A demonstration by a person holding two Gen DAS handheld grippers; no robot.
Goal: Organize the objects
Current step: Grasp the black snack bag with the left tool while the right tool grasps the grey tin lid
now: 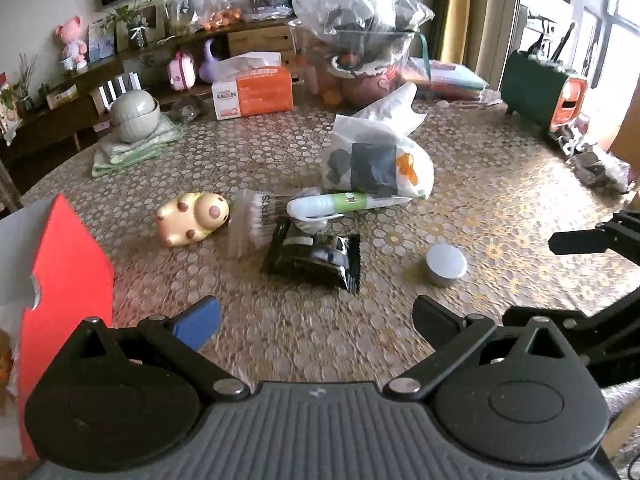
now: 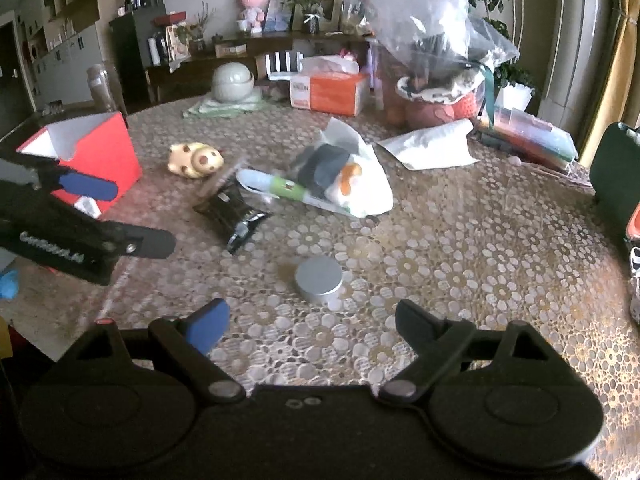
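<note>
The loose things to be tidied lie clustered mid-table: a black glossy foil packet [image 1: 314, 258], a clear plastic box of cotton swabs [image 1: 250, 222] touching its far corner, a white-and-green tube [image 1: 344, 205] just behind, a cream spotted cow-shaped toy [image 1: 192, 218] to their left, and a white printed plastic bag [image 1: 378, 166] at the back. A low round silver tin [image 2: 319, 279] sits apart, nearest the right gripper [image 2: 310, 322], whose jaws stand wide with nothing between them, probably lined up to take it. The left gripper [image 1: 316, 316] is likewise spread and empty, aimed at the packet. An open red cardboard box [image 2: 94, 156] stands at the left, likely the place where these 6 things belong. All rest on a lace-patterned tablecloth [image 1: 500, 184].
</note>
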